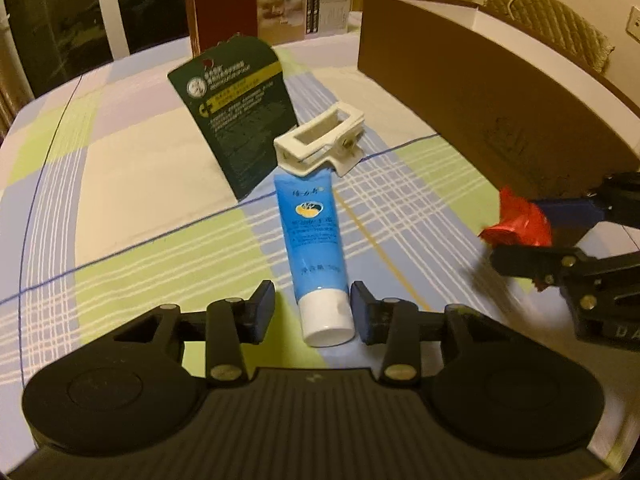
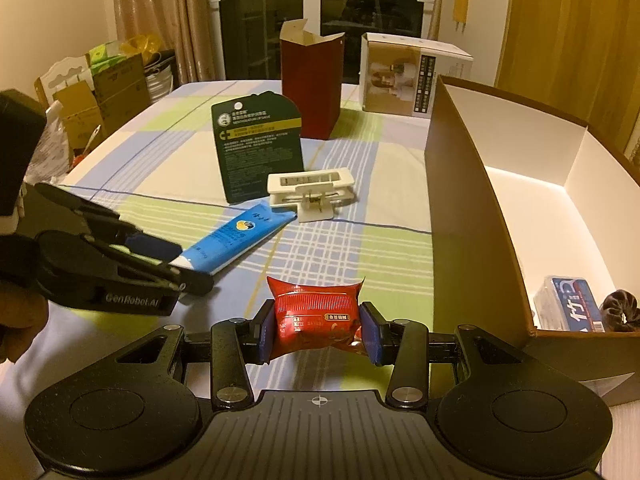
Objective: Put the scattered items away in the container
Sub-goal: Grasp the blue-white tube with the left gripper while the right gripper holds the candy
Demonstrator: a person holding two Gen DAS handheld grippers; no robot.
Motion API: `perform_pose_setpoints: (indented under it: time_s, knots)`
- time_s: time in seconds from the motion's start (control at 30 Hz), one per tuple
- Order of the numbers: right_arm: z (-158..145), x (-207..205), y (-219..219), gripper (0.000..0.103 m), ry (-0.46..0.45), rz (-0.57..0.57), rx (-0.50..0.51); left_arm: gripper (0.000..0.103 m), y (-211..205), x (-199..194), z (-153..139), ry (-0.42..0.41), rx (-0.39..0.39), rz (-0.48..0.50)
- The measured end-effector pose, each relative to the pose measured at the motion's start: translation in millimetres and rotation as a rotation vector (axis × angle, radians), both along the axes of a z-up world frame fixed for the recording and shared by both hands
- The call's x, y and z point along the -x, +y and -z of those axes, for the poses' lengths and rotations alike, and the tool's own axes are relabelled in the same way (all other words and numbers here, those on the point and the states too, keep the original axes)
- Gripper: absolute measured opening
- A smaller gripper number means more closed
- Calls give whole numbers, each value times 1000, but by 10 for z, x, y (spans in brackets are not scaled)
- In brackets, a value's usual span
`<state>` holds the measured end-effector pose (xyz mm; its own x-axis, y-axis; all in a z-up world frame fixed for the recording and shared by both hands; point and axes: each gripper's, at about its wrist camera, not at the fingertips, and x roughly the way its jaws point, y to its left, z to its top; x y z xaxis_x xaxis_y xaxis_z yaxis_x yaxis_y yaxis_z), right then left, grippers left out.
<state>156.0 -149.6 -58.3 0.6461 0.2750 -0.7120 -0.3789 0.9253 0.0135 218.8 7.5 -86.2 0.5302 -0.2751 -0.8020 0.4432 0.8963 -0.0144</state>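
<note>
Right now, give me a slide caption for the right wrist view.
Right gripper holds a red packet beside the brown box; left gripper reaches the blue tube.

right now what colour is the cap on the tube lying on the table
White, on a blue tube; the cap shows best in the left wrist view.

- Left wrist cam: sits just behind the left gripper point(image 1: 313, 317), angled down over its fingers, close to the checked tablecloth point(image 1: 120, 168). Blue tube point(image 1: 314, 236) lies straight ahead between the fingers, brown box point(image 1: 480, 92) ahead-right.
- Right wrist cam: same mount behind the right gripper point(image 2: 318, 326), tilted down, sees into the brown box point(image 2: 472, 184) on its right.
- Overlap: tube point(image 2: 228, 244), white clip point(image 1: 320, 146) point(image 2: 310, 194), green card point(image 1: 236, 116) point(image 2: 260, 148), red carton, printed box.
- Each cam catches the other gripper at its frame edge.
</note>
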Motion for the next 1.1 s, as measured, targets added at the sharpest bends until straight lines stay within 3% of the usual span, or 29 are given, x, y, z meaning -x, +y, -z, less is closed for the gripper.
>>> perform_pose_setpoints:
  time_s: [0.13, 0.23, 0.3, 0.5, 1.1]
  knots:
    - [9, 7, 4, 46, 4, -4, -2, 37, 10, 22, 17, -1, -12, -4]
    - [9, 23, 14, 46, 2, -11, -1, 33, 13, -9, 23, -4, -8, -16]
    - [8, 27, 14, 46, 2, -10, -2, 25, 0, -21, 23, -5, -6, -13]
    - [-43, 52, 16, 46, -5, -10, -10, 24, -35, 13, 5, -10, -33, -5]
    - [-473, 502, -45, 46, -66, -41, -31, 24, -48, 839, -431, -53, -13, -44]
